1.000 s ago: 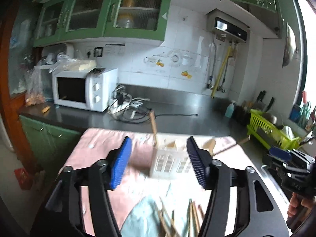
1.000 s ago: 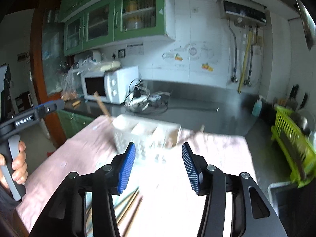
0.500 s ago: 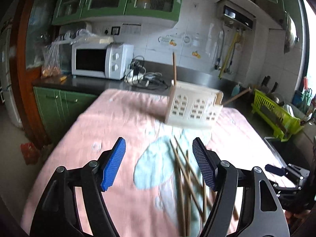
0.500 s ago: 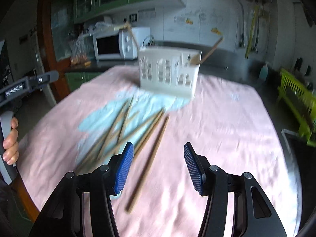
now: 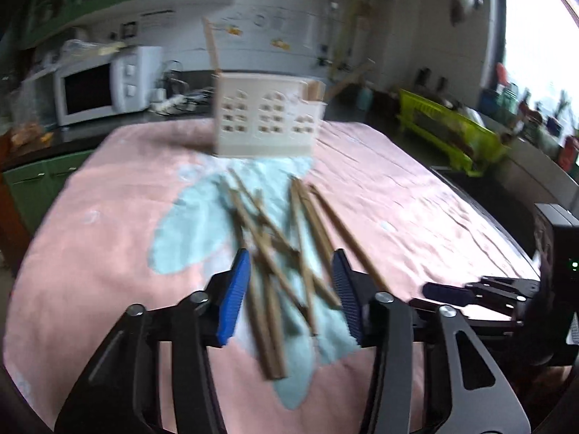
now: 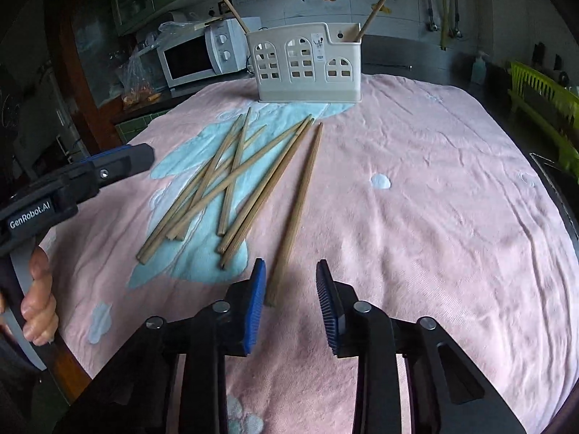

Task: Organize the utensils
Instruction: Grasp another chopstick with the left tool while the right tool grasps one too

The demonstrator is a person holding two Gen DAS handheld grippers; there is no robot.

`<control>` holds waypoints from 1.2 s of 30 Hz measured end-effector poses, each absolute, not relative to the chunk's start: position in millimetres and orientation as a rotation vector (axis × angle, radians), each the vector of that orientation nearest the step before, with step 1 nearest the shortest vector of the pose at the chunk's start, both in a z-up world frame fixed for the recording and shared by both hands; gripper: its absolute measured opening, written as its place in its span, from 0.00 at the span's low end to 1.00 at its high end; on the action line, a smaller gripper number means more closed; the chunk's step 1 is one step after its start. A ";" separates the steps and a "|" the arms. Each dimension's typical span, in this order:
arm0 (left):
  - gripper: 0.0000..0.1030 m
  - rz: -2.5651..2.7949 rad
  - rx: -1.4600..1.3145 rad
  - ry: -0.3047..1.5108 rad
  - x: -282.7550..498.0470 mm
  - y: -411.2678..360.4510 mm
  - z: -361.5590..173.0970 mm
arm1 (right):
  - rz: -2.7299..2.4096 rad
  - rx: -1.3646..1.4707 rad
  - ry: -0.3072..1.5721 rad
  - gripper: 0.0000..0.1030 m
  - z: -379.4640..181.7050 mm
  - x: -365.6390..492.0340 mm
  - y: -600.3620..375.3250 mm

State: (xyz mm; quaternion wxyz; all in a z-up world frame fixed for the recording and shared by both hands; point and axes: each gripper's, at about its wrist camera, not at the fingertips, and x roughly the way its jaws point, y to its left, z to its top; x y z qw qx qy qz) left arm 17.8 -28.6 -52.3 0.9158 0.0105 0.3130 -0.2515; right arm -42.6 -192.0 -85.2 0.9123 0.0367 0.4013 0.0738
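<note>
On the pink-clothed table [image 6: 416, 152] lay plain tan wooden chopsticks [image 6: 231, 184]; both hand-held grippers, left [image 5: 292, 298] reading "GenRobot.AI" and right [image 6: 291, 302], were closing, nothing gripped

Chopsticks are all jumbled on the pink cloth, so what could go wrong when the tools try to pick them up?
1. The left tool is closing over crossed chopsticks; it may pinch several at once or flick some away.
2. The right tool is closing near the end of the single chopstick, not yet pressing it; gripped at the end, it could droop or slip.
3. The white utensil holder might tip if bumped.
</note>
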 end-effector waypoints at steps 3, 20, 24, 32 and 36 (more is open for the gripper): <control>0.35 -0.551 0.050 0.660 18.2 -42.4 -61.0 | 0.160 0.081 0.832 0.25 -86.8 -42.0 -188.1; 0.21 -0.556 0.110 0.761 49.1 -64.8 -90.0 | 0.155 0.081 0.864 0.18 -91.5 -30.5 -183.5; 0.21 -0.561 0.134 0.772 49.3 -68.2 -92.3 | 0.155 0.079 0.873 0.18 -93.1 -29.7 -181.8; 0.13 -0.552 0.159 0.815 54.0 -73.2 -98.5 | 0.143 0.074 0.881 0.16 -94.7 -28.4 -181.1; 0.13 -0.545 0.168 0.838 56.6 -75.6 -101.9 | 0.139 0.061 0.883 0.16 -95.2 -27.6 -178.9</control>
